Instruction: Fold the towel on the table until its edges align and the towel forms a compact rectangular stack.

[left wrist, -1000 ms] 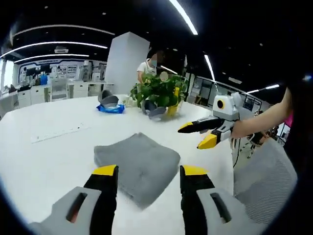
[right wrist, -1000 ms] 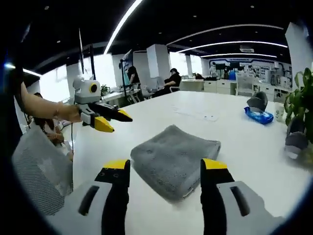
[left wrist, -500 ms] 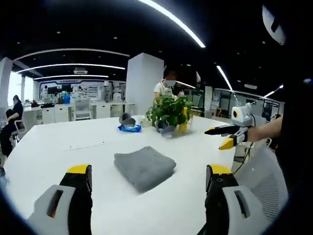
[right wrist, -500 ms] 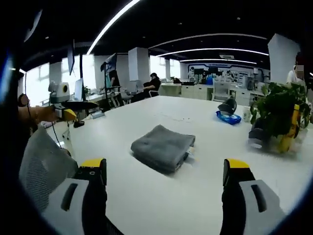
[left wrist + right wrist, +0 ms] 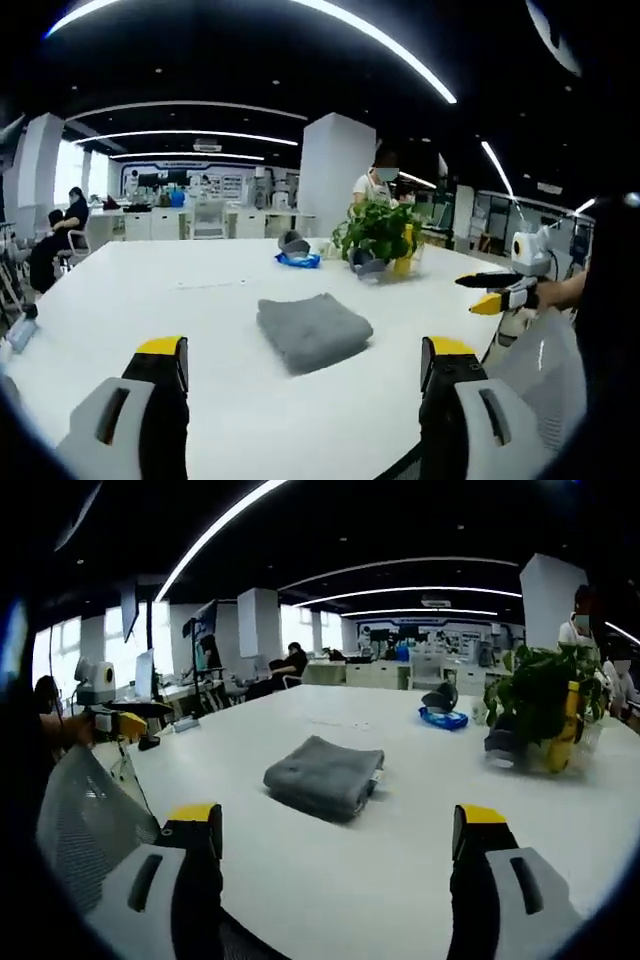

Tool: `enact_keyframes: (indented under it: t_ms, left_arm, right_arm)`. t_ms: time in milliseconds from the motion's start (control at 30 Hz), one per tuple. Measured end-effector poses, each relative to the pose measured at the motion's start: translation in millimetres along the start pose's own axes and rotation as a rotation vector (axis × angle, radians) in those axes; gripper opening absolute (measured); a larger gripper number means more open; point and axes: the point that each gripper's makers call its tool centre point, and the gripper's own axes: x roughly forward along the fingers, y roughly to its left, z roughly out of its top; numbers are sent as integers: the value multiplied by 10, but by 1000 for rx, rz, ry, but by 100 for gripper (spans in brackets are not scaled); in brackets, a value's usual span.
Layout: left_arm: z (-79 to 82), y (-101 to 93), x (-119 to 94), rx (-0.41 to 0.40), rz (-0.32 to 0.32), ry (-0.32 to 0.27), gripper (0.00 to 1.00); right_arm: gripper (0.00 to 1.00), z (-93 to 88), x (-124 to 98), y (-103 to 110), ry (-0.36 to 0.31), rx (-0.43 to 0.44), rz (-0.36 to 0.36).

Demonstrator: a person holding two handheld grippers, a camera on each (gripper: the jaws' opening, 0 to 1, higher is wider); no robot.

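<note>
A grey towel [image 5: 313, 330] lies folded into a compact rectangular stack on the white table [image 5: 150, 310]; it also appears as the towel [image 5: 325, 775] in the right gripper view. My left gripper [image 5: 305, 365] stands open, well back from the towel, with nothing between its yellow-tipped jaws. My right gripper [image 5: 338, 830] is open too, likewise pulled back and empty. The right gripper [image 5: 492, 292] shows at the right of the left gripper view, held in a hand. At the left of the right gripper view the left gripper [image 5: 118, 720] is seen.
A potted green plant [image 5: 382, 232] with a yellow pot and grey items stands behind the towel, beside a blue pack [image 5: 299, 260]. A mesh chair back [image 5: 85, 810] is near the table edge. People sit and stand at desks in the office behind.
Both grippers have drawn further back from the towel, so it looks smaller. Their jaws, narrower a second ago, spread wide. The towel has stayed folded in place.
</note>
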Motion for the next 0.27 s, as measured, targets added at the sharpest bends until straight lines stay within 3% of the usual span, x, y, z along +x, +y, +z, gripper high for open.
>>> enact_keyframes:
  t_ms: [67,100,167,267]
  left_arm:
    - [-56,17,37,144,-3,53,99]
    - [-51,17,47,179,-1,63,99]
    - [5,-105,45,159,-56,12,98]
    - [-42,-105,52,136,-74,28,99]
  right_arm:
    - [94,-80,19,-28,58,-85,2]
    - [90,-116,33,-127,90,-133,-28]
    - [81,-213,-13,-174,159,-167,-62]
    - [86,-167,22,-119,121,-139,-37]
